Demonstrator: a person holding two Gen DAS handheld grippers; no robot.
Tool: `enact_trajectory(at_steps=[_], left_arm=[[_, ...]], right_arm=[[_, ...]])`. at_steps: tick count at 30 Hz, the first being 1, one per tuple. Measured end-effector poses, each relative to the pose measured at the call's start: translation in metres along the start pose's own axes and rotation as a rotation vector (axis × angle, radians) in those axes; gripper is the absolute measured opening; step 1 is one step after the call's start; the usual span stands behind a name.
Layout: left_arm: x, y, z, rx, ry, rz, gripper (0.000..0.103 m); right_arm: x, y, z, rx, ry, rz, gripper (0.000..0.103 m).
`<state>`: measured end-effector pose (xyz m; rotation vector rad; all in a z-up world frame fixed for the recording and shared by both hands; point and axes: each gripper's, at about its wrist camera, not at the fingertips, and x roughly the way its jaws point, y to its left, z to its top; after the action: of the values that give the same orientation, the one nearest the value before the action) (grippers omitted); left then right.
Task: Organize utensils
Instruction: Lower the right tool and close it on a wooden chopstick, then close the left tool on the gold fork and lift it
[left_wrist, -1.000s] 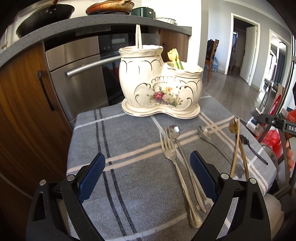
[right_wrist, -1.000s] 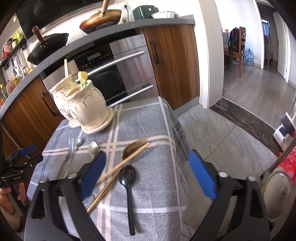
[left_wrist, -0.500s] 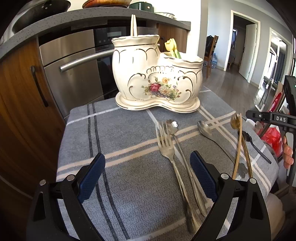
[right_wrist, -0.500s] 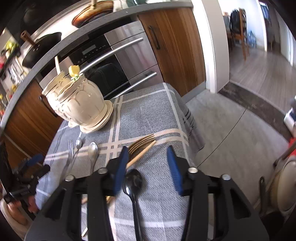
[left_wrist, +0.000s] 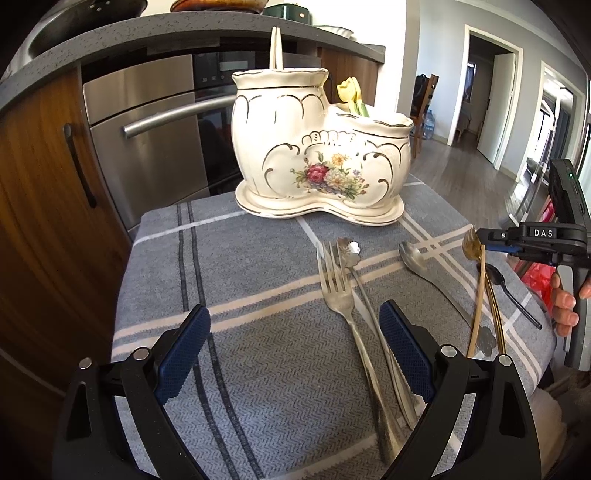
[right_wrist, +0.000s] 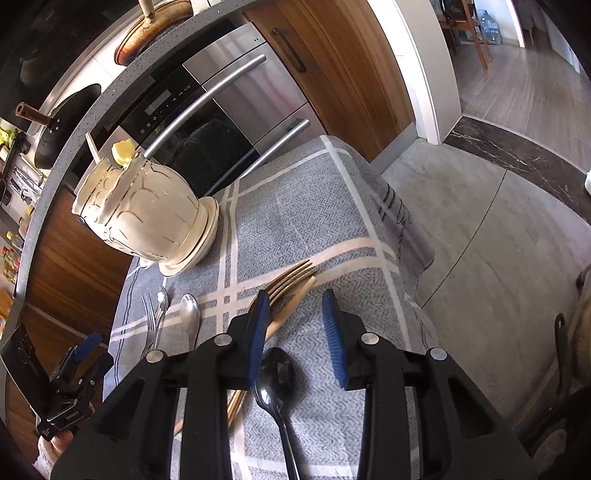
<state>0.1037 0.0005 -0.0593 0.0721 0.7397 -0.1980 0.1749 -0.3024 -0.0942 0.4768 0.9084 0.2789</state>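
The right hand-held gripper (right_wrist: 295, 325) hung over a gold fork (right_wrist: 291, 278) and black spoon (right_wrist: 275, 373) on the cloth-covered worktop (right_wrist: 295, 221), its jaws just narrowed, gripping nothing. The left hand-held gripper (left_wrist: 293, 345) stood wide beside a silver fork (left_wrist: 338, 291), before the ceramic utensil holder (left_wrist: 317, 147).

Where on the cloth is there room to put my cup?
The bare patch of cloth left of the silver fork, in front of the ceramic holder. The right side is crowded: spoons, gold fork, black spoon.
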Motion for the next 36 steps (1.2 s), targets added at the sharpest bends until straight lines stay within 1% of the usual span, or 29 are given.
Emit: enact_trajectory(at_steps=[1,2,3,6,13,17,19,22,25,31,33,36], left_arm=[[0.0,0.0,0.0,-0.001,-0.001,0.0,0.092],[0.0,0.001,-0.001,-0.001,-0.001,0.0,0.092],[0.001,0.002,-0.001,-0.002,-0.001,0.001,0.092],[0.001,0.005,-0.002,-0.008,-0.001,0.004,0.092],[0.0,0.008,-0.001,-0.013,-0.007,0.001,0.092],[0.001,0.001,0.003,-0.013,-0.005,-0.03,0.092],[0.002,-0.008,0.007,0.002,-0.005,-0.048,0.092],[0.004,-0.03,0.015,0.045,-0.005,-0.077,0.092],[0.007,-0.054,0.024,0.085,-0.004,-0.13,0.091],[0.026,-0.1,0.043,0.161,0.014,-0.2,0.091],[0.036,-0.113,0.049,0.171,0.034,-0.229,0.087],[0.049,-0.134,0.054,0.205,0.061,-0.243,0.077]], right_arm=[[0.001,0.0,0.0,0.007,0.003,0.007,0.029],[0.002,0.0,0.001,0.014,0.005,0.013,0.026],[0.004,-0.001,0.001,0.029,0.012,0.024,0.02],[0.008,-0.005,0.002,0.076,0.022,0.064,0.014],[-0.006,-0.001,0.003,0.095,-0.032,0.104,0.01],[-0.026,0.009,0.005,0.042,-0.096,0.102,0.009],[-0.037,0.017,0.007,0.005,-0.131,0.101,0.009],[-0.056,0.029,0.009,-0.065,-0.2,0.073,0.009],[-0.077,0.039,0.01,-0.124,-0.269,0.053,0.008],[-0.109,0.044,0.013,-0.178,-0.372,0.026,0.006],[-0.122,0.043,0.013,-0.191,-0.408,0.016,0.006],[-0.136,0.041,0.012,-0.21,-0.451,0.002,0.005]])
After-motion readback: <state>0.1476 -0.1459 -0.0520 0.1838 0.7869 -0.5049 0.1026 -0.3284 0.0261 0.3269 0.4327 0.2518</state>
